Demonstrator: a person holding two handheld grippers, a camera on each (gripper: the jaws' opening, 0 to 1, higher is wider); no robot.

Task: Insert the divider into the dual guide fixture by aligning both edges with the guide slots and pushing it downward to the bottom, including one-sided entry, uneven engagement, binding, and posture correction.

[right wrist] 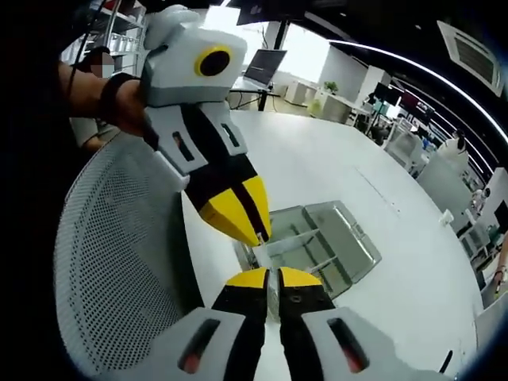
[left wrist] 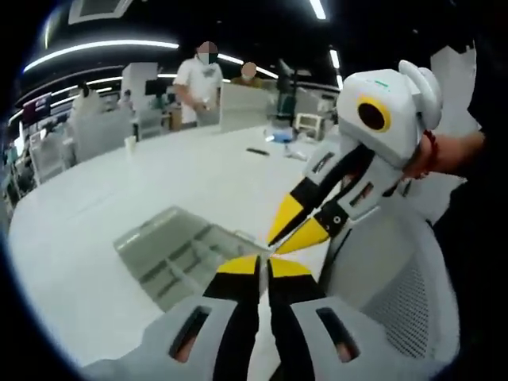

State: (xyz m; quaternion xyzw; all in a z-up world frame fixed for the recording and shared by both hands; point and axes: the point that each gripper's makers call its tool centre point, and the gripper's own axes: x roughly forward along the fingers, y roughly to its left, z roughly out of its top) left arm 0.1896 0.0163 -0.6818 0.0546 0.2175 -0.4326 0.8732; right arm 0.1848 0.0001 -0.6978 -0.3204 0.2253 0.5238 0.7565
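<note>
Pinching nearly shut, both yellow-tipped grippers, left gripper (left wrist: 264, 265) and right gripper (right wrist: 278, 277), meet tip to tip just above the clear plastic compartmented guide fixture (right wrist: 321, 242) on the white round table (left wrist: 119, 198). Can't tell if a thin divider sits between the jaws. Grey mesh chair back (right wrist: 119, 254) sits beside the fixture.
</note>
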